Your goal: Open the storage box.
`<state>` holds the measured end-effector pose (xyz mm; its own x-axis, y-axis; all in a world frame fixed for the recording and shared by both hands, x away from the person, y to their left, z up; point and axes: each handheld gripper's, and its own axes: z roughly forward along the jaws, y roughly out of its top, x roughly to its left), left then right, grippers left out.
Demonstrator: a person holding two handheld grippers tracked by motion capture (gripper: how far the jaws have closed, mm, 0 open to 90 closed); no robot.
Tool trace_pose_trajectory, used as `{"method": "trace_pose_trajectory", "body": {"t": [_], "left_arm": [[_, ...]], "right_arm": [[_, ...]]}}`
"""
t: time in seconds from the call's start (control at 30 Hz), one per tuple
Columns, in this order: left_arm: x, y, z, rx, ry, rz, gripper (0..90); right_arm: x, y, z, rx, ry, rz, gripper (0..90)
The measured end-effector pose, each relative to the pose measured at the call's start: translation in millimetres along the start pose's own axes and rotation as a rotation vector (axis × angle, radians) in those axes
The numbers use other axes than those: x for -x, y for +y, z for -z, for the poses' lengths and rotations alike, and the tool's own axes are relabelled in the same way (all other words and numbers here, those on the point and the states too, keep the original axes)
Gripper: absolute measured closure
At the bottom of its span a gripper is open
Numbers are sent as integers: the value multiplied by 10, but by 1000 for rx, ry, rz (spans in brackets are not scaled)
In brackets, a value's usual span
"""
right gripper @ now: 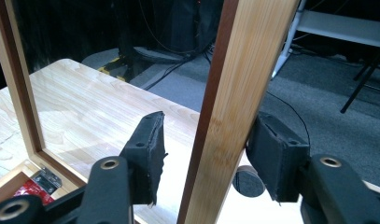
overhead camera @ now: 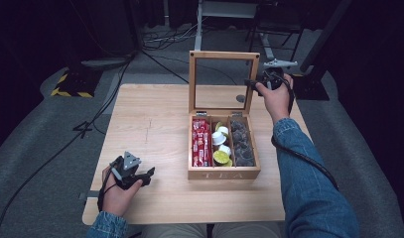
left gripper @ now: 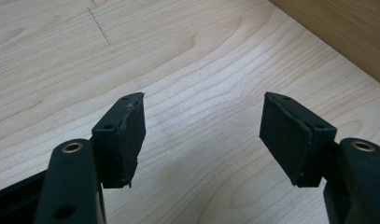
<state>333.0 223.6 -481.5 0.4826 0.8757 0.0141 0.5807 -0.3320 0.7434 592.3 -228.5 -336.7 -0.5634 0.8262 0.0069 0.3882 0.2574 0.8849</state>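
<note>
Two grippers working | left gripper (overhead camera: pixel 149 174) hovering wide apart over bare table (overhead camera: pixel 155 129) near the front edge, holding nothing; open room lying around it | tea box (overhead camera: pixel 223 173) sitting centre-right | right gripper (right gripper: pixel 204 151) straddling the raised lid (right gripper: pixel 239 93) frame's right side, one pad (right gripper: pixel 276 154) touching, jaws not closed

Blue denim sleeves (overhead camera: pixel 308 183) are worn on both forearms. Each black gripper (overhead camera: pixel 131 173) is topped by a grey three-cornered plate (overhead camera: pixel 130 161), trailed by a black cable (overhead camera: pixel 308 161), and fitted with brass-ringed screw holes behind padded jaws.
</note>
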Motion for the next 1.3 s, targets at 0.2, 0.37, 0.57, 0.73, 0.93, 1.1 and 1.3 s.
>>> {"method": "trace_pose_trajectory", "body": {"t": [0.2,0.37,0.57,0.73,0.93,1.1,1.3], "left_arm": [[6,-3,-9,-3,-5,5,318],[-3,-7,-16,-8,-6,2,318],[-7,-17,-32,-23,-10,1,317],[-12,-8,-46,-15,-13,8,317],[-17,37,-81,-15,-19,5,317],[-21,84,-120,-13,-22,12,307],[-54,141,-181,-32,-29,37,295]], "right_arm": [[6,-43,-57,-12,-8,-14,427],[11,-57,-71,-10,-8,-23,427],[-5,-36,-85,-24,-20,-25,401],[5,-33,-35,-23,-33,-29,390],[2,-4,114,-2,-35,-33,357],[-60,39,279,0,-16,-1,347],[-166,71,435,4,8,14,347]]}}
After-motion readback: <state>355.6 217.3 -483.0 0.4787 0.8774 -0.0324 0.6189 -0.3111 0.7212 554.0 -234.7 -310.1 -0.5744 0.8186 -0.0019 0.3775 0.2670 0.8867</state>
